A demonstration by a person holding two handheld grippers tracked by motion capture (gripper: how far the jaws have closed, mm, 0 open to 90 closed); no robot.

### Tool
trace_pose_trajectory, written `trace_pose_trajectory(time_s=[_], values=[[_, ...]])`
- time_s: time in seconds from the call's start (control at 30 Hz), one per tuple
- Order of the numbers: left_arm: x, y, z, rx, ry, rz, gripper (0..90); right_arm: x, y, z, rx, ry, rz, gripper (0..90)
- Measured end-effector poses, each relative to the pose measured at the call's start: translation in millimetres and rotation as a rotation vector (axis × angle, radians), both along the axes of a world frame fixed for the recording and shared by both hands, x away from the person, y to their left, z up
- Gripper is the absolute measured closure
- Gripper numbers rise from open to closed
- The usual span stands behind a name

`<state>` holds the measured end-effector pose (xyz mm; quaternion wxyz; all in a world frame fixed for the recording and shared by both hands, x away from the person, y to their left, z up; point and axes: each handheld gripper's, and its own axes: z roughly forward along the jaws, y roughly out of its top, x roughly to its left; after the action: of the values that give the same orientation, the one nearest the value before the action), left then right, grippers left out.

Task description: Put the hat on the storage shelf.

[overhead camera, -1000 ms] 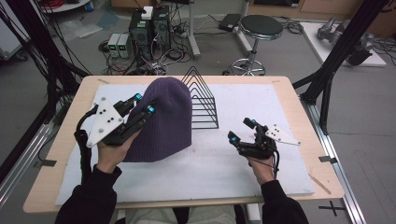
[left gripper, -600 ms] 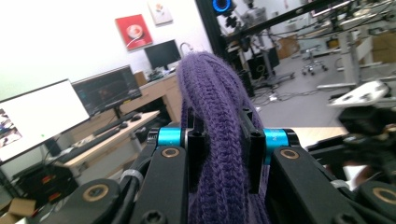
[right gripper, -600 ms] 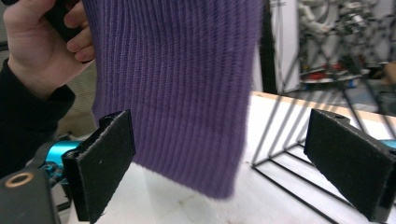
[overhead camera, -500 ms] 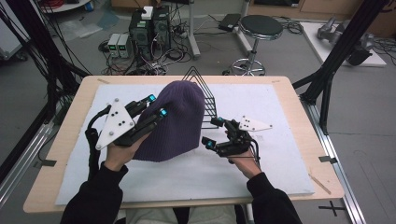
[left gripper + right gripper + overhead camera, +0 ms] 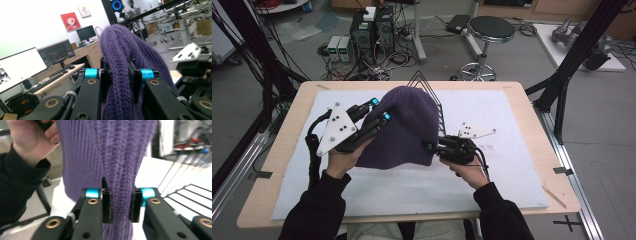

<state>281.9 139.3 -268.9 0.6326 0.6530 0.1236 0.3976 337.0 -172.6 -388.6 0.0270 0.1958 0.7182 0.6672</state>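
Already the purple beanie [image 5: 404, 127] hangs lifted at frame centre, pinched by the left gripper [image 5: 379, 110] and right gripper [image 5: 428, 146], jaws narrow on knit. Probably left: settling it onto the wire rack [image 5: 438, 107] behind.

One overhead camera, two tool-mounted close-ups.
The high view looks forward and down over the worktop [image 5: 512, 165]; each tool view sits close behind its jaws, and all three share the purple beanie [image 5: 404, 127].
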Motion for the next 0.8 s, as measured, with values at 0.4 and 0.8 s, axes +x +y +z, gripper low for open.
trace_pose_trajectory(time_s=[0.4, 0.8], values=[[30.5, 21.5, 3.2, -0.12, 0.03, 0.083, 78.0, 5.4, 2.0, 38.8, -0.053, -0.065, -0.123, 81.3], [71.5, 33.4, 18.5, -0.196, 0.073, 0.071, 78.7, 32.1, 9.3, 78.4, -0.103, -0.146, -0.225, 81.3]])
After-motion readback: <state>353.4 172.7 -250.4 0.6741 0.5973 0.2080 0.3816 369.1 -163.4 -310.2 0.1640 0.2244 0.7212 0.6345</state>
